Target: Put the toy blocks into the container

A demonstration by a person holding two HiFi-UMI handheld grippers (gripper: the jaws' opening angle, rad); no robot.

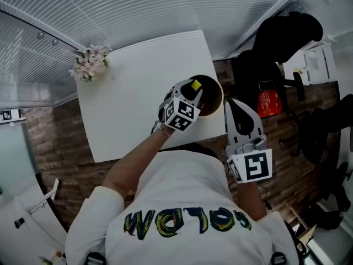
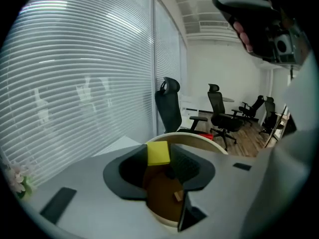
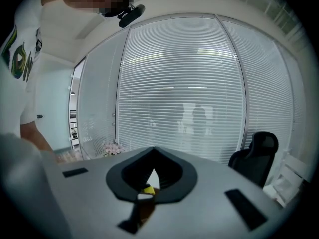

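Yellow draws our eye first: a small yellow cube-shaped toy block is clamped between the dark pads of the left gripper, whose jaws press on it from both sides. We see this block held over the mouth of the round container with a cream rim and brown inside, on the side of the opening nearest the left hand. It hangs clear of the brown floor. On that floor, in the left gripper view, lies one small tan wooden block, apart from the yellow one. The container stands on the white rectangular table, close to its right edge in the head view. The right gripper is just beside the container, off the table's right edge, and points towards the table. In its own view we find its jaws together, tips meeting, with only a narrow slit below them and nothing gripped. We cannot tell whether its tip touches the container's wall. At the table's far left corner rests a small bunch of pale pink flowers, well apart from the container. Beyond the table on the right we see a black office chair on the wood floor, with a red object near it.
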